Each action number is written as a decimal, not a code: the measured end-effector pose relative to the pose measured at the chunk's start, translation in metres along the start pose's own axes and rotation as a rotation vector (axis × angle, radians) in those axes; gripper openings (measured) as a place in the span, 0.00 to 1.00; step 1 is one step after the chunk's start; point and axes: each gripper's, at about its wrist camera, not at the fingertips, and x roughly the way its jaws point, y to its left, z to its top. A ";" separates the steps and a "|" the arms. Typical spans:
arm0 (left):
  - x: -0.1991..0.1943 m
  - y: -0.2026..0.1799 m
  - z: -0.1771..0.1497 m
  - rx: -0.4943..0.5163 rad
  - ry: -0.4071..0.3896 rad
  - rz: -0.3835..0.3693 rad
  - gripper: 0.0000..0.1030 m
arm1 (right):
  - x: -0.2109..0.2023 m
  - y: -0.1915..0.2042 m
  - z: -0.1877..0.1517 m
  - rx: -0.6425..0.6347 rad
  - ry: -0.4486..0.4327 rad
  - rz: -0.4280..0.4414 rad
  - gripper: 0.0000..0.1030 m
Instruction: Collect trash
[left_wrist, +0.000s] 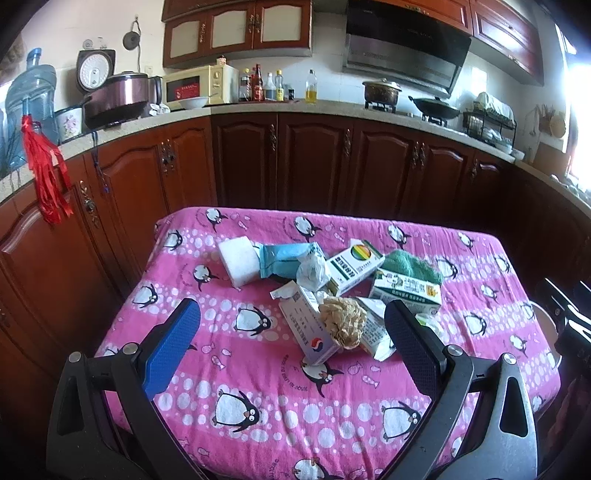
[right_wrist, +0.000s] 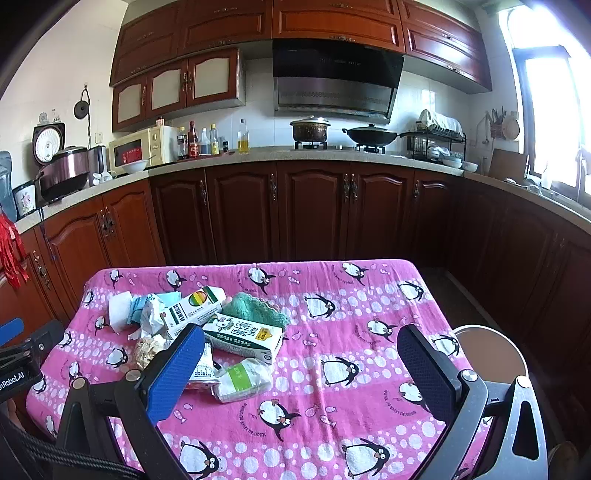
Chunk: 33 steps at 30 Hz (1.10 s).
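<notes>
A heap of trash lies on the pink penguin tablecloth (left_wrist: 258, 373): a crumpled brown paper ball (left_wrist: 341, 321), a white box with a red and blue logo (left_wrist: 308, 328), a milk carton (left_wrist: 406, 291), a rainbow-marked carton (left_wrist: 352, 267), a teal packet (left_wrist: 284, 258), a white sponge block (left_wrist: 238, 264) and a green cloth (left_wrist: 410, 266). My left gripper (left_wrist: 291, 332) is open, above the table just short of the paper ball. My right gripper (right_wrist: 301, 358) is open and empty above the table (right_wrist: 369, 332), right of the heap; the milk carton (right_wrist: 245, 336) and a white and green packet (right_wrist: 243, 380) lie by its left finger.
A round bin (right_wrist: 491, 354) stands beyond the table's right edge. Dark wooden cabinets (right_wrist: 314, 214) run behind the table, with a counter holding a microwave (right_wrist: 142, 149), bottles, pots and a dish rack. A red tassel (left_wrist: 48, 173) hangs at left.
</notes>
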 end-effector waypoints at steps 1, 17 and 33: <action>0.003 0.000 -0.001 0.005 0.013 -0.003 0.97 | 0.003 0.001 -0.001 -0.001 0.005 0.002 1.00; 0.096 0.001 0.009 0.054 0.323 -0.211 0.77 | 0.138 0.008 -0.007 -0.078 0.344 0.207 0.86; 0.169 -0.032 0.017 0.102 0.479 -0.273 0.36 | 0.291 0.023 0.021 -0.172 0.552 0.350 0.66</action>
